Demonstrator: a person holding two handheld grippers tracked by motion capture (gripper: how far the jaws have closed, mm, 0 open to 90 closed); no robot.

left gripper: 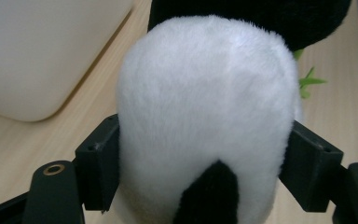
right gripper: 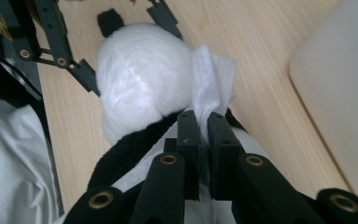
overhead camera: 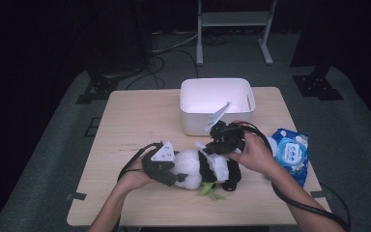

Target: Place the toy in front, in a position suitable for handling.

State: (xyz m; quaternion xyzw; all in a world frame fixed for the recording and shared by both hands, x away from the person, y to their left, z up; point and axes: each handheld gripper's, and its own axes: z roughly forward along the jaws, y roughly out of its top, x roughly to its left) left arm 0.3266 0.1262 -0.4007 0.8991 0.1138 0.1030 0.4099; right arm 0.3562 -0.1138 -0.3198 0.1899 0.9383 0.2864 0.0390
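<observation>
Fluffy black-and-white plush panda toy [overhead camera: 198,169] is lying on its side on the pale wooden tabletop [overhead camera: 125,125], near the front edge, with a little green leaf bit sticking out underneath. Left tool [overhead camera: 174,178] has its two black jaws clamped on either side of the panda's white rounded end — in the left gripper view the fur bulges out between the pads, so it's a proper squeeze. Right tool [right gripper: 204,122] sits over the panda's middle, jaws pinched nearly together on a thin white wet wipe [right gripper: 212,79], which lies against the white fur. Just right of the toy there's a blue soft pack of wipes [overhead camera: 290,150] flat on the tabletop. Further back — behind the right hand [overhead camera: 256,154] — stands a white rectangular plastic bin [overhead camera: 193,123], open at the top.
</observation>
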